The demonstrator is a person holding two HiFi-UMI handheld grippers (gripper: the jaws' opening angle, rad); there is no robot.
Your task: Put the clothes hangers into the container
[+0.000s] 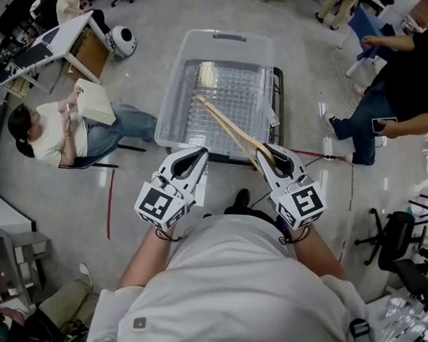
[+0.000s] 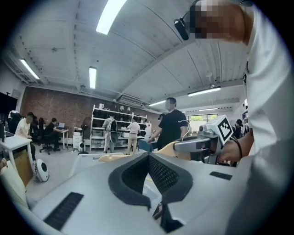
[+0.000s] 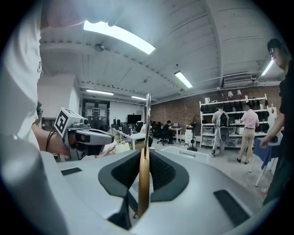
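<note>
A wooden clothes hanger (image 1: pixel 229 129) slants out over the clear plastic container (image 1: pixel 225 38), its far end above the grid-patterned bottom. My right gripper (image 1: pixel 276 160) is shut on the hanger's near end. In the right gripper view the hanger (image 3: pixel 144 183) stands edge-on between the pads, with its metal hook rising above. My left gripper (image 1: pixel 191 162) hovers beside it at the container's near rim, shut with nothing in it. The left gripper view shows those jaws (image 2: pixel 149 158) meeting, and the right gripper (image 2: pixel 198 146) with the tan hanger (image 2: pixel 173 148) to the right.
The container rests on a black wheeled cart (image 1: pixel 279 85). A person sits at the left (image 1: pixel 54 130) and another stands at the right (image 1: pixel 399 89). A black office chair (image 1: pixel 397 243) is at the right, and a desk (image 1: pixel 50 38) at the far left.
</note>
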